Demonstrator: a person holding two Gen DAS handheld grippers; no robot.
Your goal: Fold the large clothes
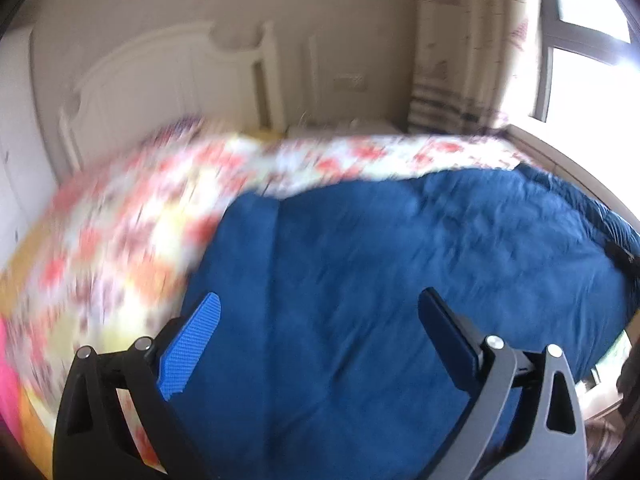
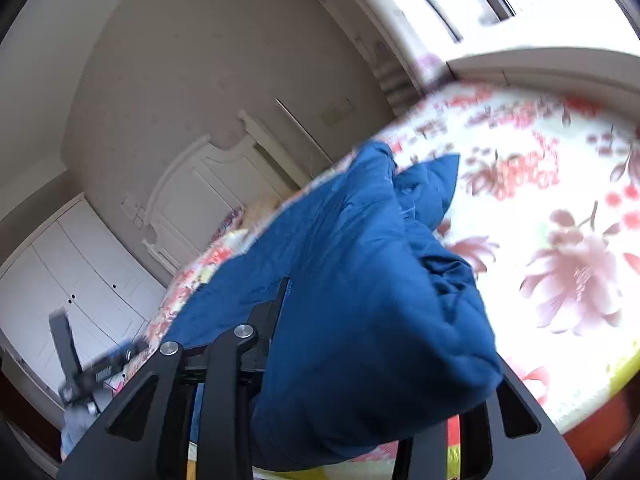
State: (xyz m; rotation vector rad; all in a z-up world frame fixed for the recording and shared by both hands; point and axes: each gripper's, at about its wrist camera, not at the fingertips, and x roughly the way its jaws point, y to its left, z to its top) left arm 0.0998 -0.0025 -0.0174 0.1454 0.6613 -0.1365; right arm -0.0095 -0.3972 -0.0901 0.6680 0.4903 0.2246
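Left wrist view shows your left claw (image 1: 320,312) spread wide, with nothing between its blue pads (image 1: 192,344). It hangs above the blue garment (image 1: 380,280), which lies spread over the bed (image 1: 120,248) with the flowered cover. Behind the bed you see a white headboard (image 1: 168,80), and at the right a curtain (image 1: 460,60) beside a bright window (image 1: 584,48). This picture is blurred at the left side.

From the right wrist view, your right claw (image 2: 360,360) pinches a thick bunch of the blue garment (image 2: 380,300). The cloth fills the space between the fingers and hides the right one; only the left finger (image 2: 280,304) shows. The bunch stands raised over the bed (image 2: 560,200). At the far left, blurred, you see the other claw (image 2: 92,368) in front of white cupboard doors (image 2: 68,280).
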